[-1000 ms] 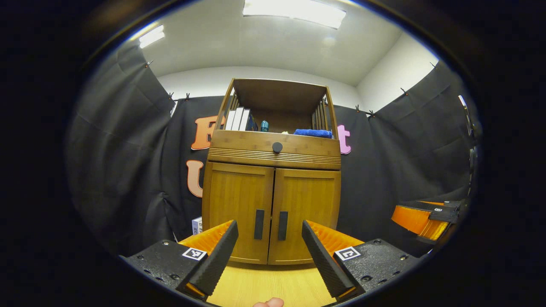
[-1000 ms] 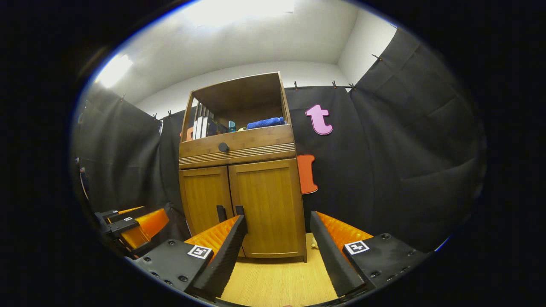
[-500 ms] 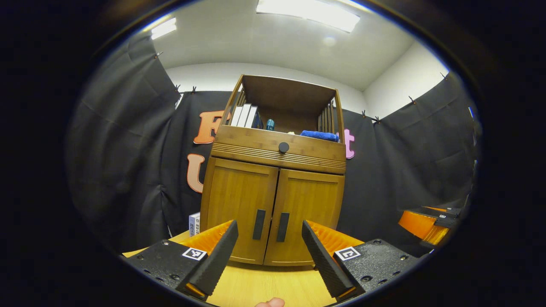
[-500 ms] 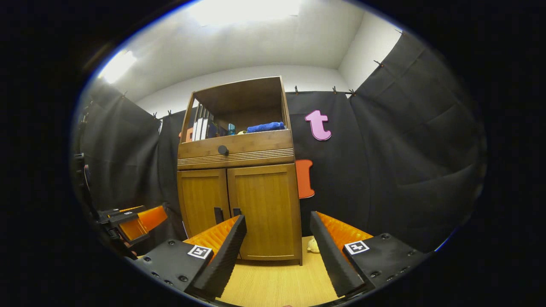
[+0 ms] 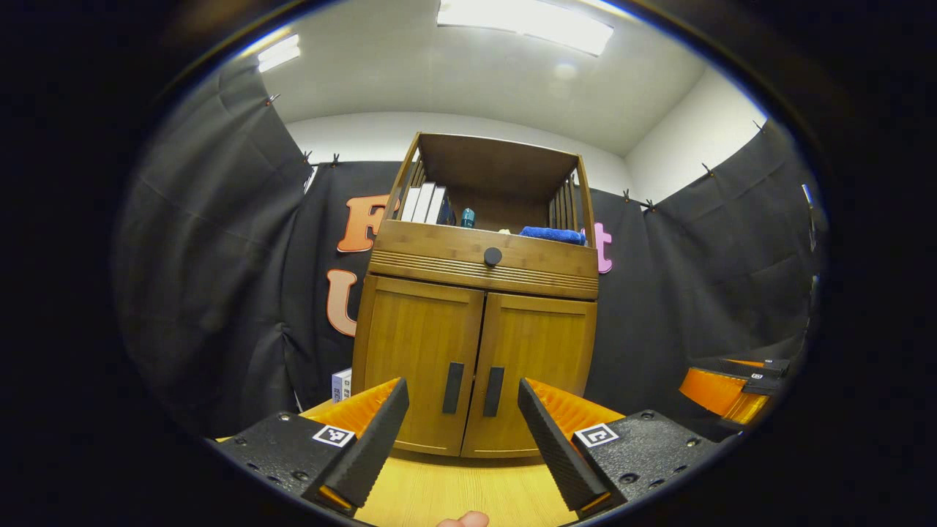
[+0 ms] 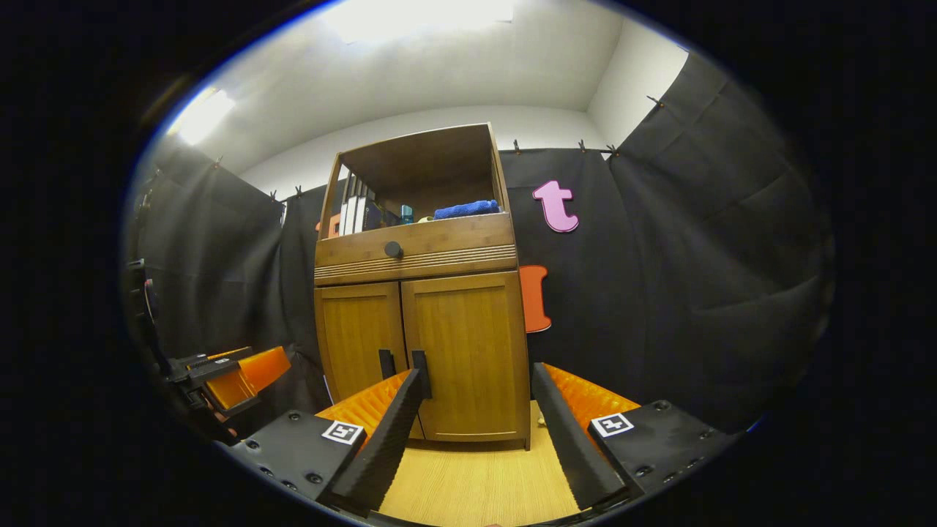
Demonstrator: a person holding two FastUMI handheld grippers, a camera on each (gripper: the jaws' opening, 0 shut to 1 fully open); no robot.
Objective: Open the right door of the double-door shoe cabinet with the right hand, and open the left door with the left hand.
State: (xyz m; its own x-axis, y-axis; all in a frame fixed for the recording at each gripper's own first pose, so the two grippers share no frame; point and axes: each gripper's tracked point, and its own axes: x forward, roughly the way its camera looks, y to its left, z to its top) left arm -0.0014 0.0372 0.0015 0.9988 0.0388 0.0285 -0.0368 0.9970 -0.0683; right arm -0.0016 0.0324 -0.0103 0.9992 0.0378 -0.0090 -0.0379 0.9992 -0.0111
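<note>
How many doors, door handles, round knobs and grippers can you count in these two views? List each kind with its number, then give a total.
Doors: 2, left door and right door, both closed.
Door handles: 2, left handle and right handle.
Round knobs: 1, knob.
Grippers: 2, left gripper and right gripper, both open.
Total: 7

Honey-brown wooden shoe cabinet [image 5: 476, 344] with black handles [image 5: 473, 388], blue towel [image 5: 553, 234] on top.

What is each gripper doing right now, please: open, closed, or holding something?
Left gripper: open, holding nothing, short of the cabinet doors.
Right gripper: open, holding nothing, also short of the doors.
</note>
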